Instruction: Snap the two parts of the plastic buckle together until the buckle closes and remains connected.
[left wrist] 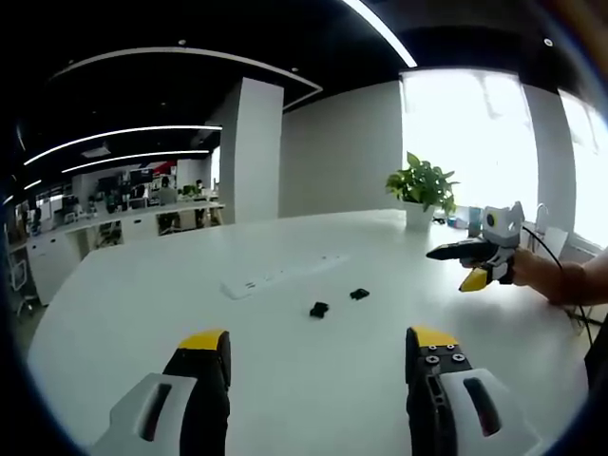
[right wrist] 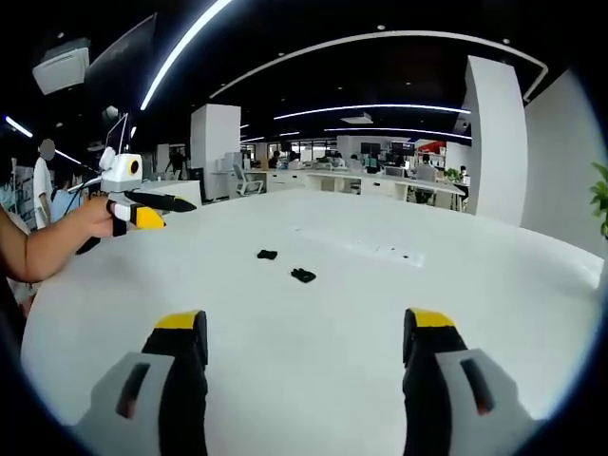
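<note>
We are at the very start: neither buckle part is picked up yet, and both lie apart on the white table (left wrist: 313,370), so the step in hand is the reach. In the left gripper view, our left gripper (left wrist: 318,347) hangs above the table with its yellow-tipped fingers spread wide and nothing between them; ahead of them, just this side of the white power strip (left wrist: 280,275), lie the left buckle part (left wrist: 319,309) and, a little to its right, the right buckle part (left wrist: 359,294), near each other but not touching. Both look small, black and low, too small for us to tell which is the pronged half. Farther right the right gripper (left wrist: 467,266) hovers well clear of them, its fingers likewise spread. Next, we judge, each gripper must come down on one part and pinch it.
</note>
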Demonstrator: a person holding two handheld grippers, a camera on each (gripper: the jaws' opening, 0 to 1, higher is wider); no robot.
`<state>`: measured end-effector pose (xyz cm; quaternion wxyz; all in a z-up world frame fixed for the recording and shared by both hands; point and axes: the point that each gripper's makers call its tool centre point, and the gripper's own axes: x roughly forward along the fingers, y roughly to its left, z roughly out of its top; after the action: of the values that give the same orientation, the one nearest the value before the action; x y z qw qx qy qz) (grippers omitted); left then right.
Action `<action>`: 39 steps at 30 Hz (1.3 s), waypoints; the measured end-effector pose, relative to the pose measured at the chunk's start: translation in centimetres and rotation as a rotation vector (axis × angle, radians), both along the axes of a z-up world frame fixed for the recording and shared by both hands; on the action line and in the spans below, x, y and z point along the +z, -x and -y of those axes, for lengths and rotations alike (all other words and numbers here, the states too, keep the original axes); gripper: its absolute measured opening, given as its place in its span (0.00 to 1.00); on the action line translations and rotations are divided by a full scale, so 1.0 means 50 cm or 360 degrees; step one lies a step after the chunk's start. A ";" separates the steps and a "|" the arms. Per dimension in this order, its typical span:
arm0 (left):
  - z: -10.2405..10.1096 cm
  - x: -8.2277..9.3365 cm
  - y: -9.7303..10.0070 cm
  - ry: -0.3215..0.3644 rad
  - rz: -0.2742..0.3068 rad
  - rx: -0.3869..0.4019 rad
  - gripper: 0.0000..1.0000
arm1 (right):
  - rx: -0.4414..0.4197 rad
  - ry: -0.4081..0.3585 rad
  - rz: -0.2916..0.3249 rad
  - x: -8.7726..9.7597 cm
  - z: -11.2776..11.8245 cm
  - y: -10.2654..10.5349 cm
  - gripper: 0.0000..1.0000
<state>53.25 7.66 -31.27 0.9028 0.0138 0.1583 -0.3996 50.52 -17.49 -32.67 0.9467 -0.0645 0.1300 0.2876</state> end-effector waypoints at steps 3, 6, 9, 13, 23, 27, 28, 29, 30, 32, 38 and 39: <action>0.007 -0.011 -0.004 -0.0039 -0.0001 -0.0002 0.76 | 0.0007 0.0008 -0.0010 -0.005 -0.004 -0.005 0.86; 0.011 -0.019 -0.006 -0.0044 -0.0016 -0.0010 0.76 | 0.0012 0.0011 -0.0017 -0.008 -0.007 -0.008 0.85; 0.011 -0.025 -0.006 -0.0055 -0.0027 -0.0017 0.76 | 0.0012 0.0020 -0.0024 -0.012 -0.005 -0.009 0.84; 0.009 -0.031 -0.009 -0.0063 -0.0051 -0.0021 0.76 | 0.0009 0.0024 -0.0032 -0.016 -0.003 -0.010 0.84; 0.006 -0.030 -0.020 -0.0050 -0.0059 -0.0002 0.75 | 0.0012 0.0049 -0.0028 -0.013 -0.006 -0.018 0.83; 0.006 -0.029 -0.020 -0.0061 -0.0057 -0.0004 0.76 | 0.0012 0.0049 -0.0031 -0.011 -0.006 -0.021 0.81; 0.006 -0.028 -0.021 -0.0060 -0.0057 -0.0002 0.76 | 0.0013 0.0051 -0.0031 -0.010 -0.007 -0.022 0.81; 0.007 -0.027 -0.021 -0.0059 -0.0057 -0.0003 0.76 | 0.0014 0.0050 -0.0031 -0.010 -0.008 -0.023 0.81; 0.008 -0.027 -0.021 -0.0061 -0.0066 -0.0006 0.75 | 0.0016 0.0048 -0.0031 -0.009 -0.010 -0.024 0.81; 0.008 -0.025 -0.023 -0.0058 -0.0074 -0.0006 0.75 | 0.0020 0.0049 -0.0030 -0.010 -0.013 -0.023 0.81; 0.012 -0.026 -0.027 -0.0059 -0.0071 -0.0009 0.75 | 0.0016 0.0038 -0.0047 -0.014 -0.007 -0.025 0.81; 0.013 -0.027 -0.028 -0.0058 -0.0072 -0.0010 0.75 | 0.0015 0.0041 -0.0049 -0.014 -0.006 -0.026 0.81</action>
<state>54.65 6.99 -32.61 0.8974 0.0217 0.1860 -0.3996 51.80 -17.20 -33.37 0.9423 -0.0728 0.1479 0.2913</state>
